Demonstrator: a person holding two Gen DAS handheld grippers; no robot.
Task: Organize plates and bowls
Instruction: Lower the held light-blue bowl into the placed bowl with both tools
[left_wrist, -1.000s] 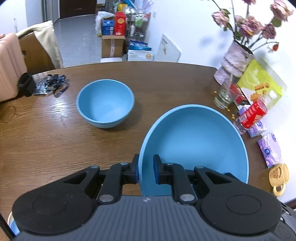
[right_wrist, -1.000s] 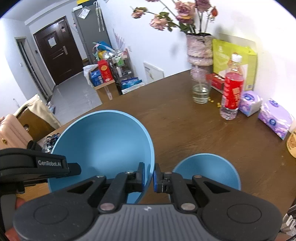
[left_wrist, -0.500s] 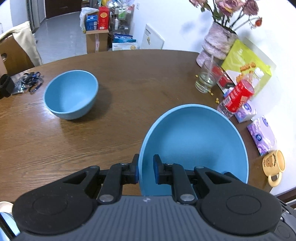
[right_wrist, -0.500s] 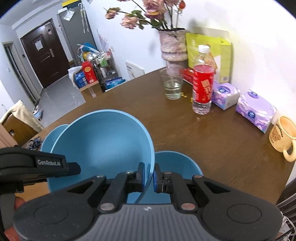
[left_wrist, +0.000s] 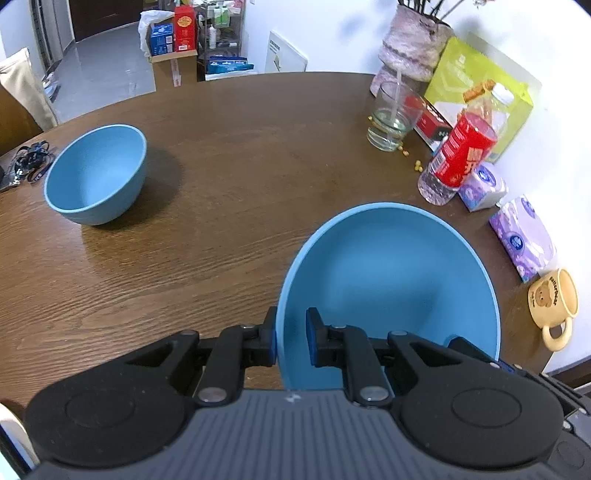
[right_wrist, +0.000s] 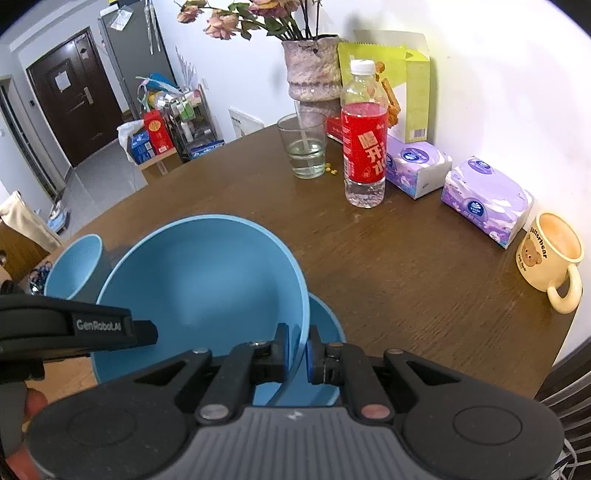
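Blue held bowl (left_wrist: 388, 273): largest of the three, off the surface (left_wrist: 240, 147), on the near side of the red-label bottle (left_wrist: 461, 155) and towards the person; it is carried by two opposite edges of its rim.
Left tool (left_wrist: 291, 334): nearly closed, its pads pinch the bowl's left rim, one inside the wall and one outside.
Right tool (right_wrist: 295, 350): also nearly closed, clamped the same way on the right rim of the same bowl.
Lower bowl (right_wrist: 330, 321): blue, resting on the surface on the near side of the bottle, mostly hidden under the held bowl; only its right part shows past the right tool's outer finger.
Third bowl (left_wrist: 96, 173): blue, upright, well apart from the bottle, far across the surface on the left.
Key relation: the lower bowl lies below the held one but offset towards the right tool's side, so the two mouths are not yet centred.
Axis: both bowls are round, so no long axis matters; only centring and a level rim do.
Nearer hand: the right.
Step, as I judge it: nesting the held bowl into the lower one, needing a small shift rightward before lowering.
Risk: a rim catching on a rim if lowered off-centre.
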